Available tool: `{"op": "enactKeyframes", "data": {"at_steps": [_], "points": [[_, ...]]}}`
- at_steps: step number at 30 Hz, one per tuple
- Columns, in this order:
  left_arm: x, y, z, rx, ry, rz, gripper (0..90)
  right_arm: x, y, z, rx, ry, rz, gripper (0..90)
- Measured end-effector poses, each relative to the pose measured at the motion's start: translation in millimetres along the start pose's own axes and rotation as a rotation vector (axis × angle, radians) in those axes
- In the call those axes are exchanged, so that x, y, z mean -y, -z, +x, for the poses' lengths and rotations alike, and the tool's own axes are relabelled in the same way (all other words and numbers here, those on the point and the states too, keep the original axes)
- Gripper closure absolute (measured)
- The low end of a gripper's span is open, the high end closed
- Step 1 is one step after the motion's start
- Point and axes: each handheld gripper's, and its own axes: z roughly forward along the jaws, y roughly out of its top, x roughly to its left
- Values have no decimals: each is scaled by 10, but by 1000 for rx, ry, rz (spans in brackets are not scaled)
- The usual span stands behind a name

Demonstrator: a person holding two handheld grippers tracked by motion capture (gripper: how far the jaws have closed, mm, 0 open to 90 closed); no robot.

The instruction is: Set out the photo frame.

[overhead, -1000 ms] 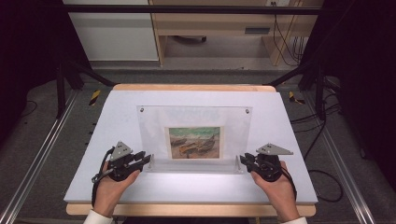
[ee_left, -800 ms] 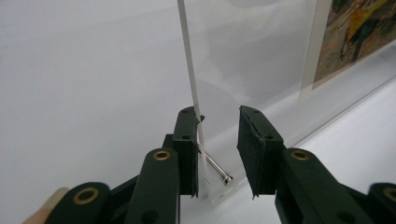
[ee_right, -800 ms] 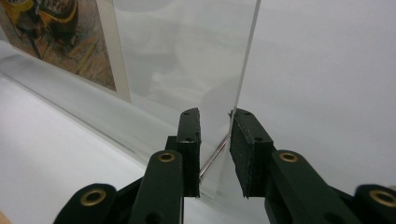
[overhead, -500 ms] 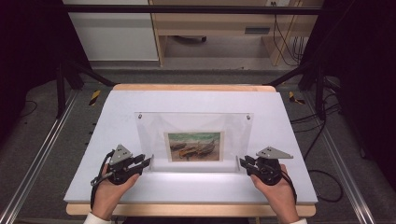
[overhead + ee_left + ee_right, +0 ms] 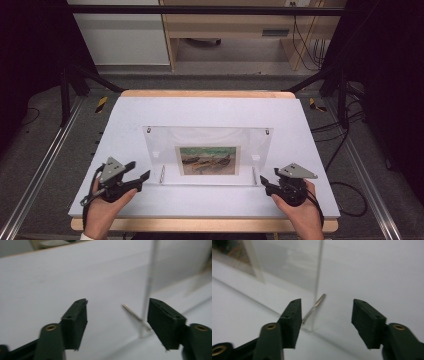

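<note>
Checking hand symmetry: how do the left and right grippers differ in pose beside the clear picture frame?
The left gripper sits clear of the frame, its tips well apart from the frame's edge; the right gripper sits nearly at the frame's corner. Both have just been opening, nothing pressed between the jaws.

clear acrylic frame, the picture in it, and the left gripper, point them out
clear acrylic frame (image 5: 207,140), high view, upper part of the clear panel
picture (image 5: 207,160), high view, middle of the print
left gripper (image 5: 139,170), high view, between its fingers
</note>
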Motion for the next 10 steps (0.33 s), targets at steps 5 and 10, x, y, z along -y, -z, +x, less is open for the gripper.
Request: {"op": "enactKeyframes", "data": {"at_steps": [5,10], "points": [[76,13,304,-157,24,73,145,5,16,-141,202,-22,-39,182],[100,-76,327,-141,4,97,72,-2,-22,-275,315,-45,-55,106]]}}
